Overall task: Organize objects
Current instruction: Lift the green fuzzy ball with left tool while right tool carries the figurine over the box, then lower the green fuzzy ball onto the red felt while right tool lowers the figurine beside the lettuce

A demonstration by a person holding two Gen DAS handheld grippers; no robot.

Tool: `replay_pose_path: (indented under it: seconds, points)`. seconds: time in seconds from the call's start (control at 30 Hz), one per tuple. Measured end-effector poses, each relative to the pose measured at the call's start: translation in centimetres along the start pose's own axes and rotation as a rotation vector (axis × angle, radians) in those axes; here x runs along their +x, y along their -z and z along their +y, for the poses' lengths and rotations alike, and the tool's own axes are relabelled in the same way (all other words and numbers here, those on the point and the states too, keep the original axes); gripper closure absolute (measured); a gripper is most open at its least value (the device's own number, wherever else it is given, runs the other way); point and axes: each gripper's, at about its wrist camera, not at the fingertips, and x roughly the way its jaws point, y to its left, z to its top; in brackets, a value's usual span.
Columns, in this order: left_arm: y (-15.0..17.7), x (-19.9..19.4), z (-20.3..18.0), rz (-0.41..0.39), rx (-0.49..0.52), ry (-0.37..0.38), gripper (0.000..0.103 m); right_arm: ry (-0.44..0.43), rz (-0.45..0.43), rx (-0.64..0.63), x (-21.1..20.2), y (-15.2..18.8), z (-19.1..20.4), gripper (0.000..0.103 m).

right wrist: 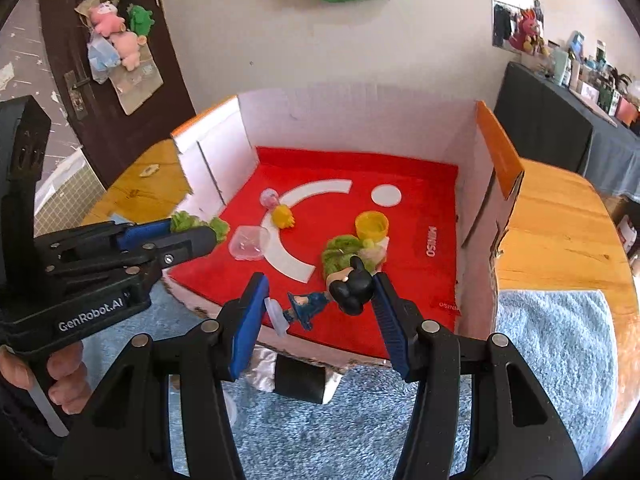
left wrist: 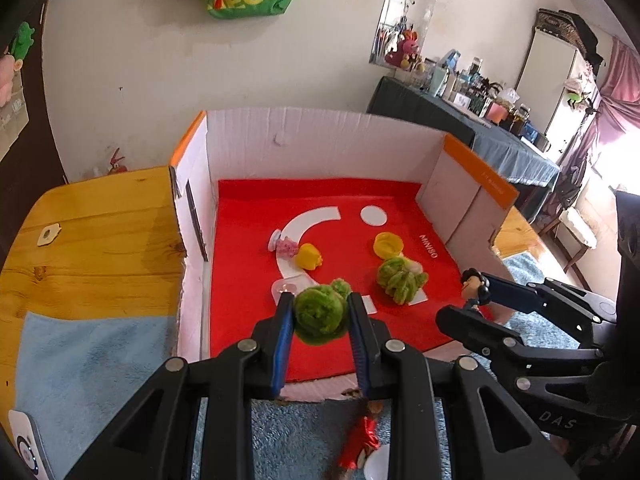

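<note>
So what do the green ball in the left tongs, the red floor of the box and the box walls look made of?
Green ball: fuzzy, matte, pompom-like yarn or plush, going by its shaggy fibres. Red floor: looks like soft felt or fleece with white shapes printed or sewn on; matte, no glare. Box walls: corrugated cardboard, white-faced, with torn brown edges and fold creases.

Black claw (left wrist: 320,312) with blue pads (left wrist: 282,344), silver screws.

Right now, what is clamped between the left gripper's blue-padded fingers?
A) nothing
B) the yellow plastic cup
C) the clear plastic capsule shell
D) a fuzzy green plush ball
D: the left gripper has both blue pads pressed against the fuzzy green plush ball, held over the red-lined cardboard box; the right wrist view shows the same.
</note>
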Motion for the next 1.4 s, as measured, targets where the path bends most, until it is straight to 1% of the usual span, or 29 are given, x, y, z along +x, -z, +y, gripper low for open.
replay_pose_path:
  seconds: [0.2, 0.57, 0.9, 1.4]
  points:
    - [0.5, 1.6, 0.5, 0.053, -0.007, 0.001, 0.075, 0.012, 0.041, 0.007, 1.2, 0.2, -0.4, 0.052]
    - [1.1, 3.4, 1.2, 0.112, -0.016, 0.007, 0.075, 0.039, 0.079, 0.001, 2.8, 0.5, -0.6, 0.052]
    - [1.0, 3.7, 1.0, 0.116, -0.017, 0.0, 0.075, 0.047, 0.086, 0.007, 3.8, 0.3, -0.8, 0.052]
    - [-0.2, 5.3, 1.7, 0.121, -0.026, -0.006, 0.075, 0.052, 0.096, 0.031, 5.5, -0.3, -1.3, 0.052]
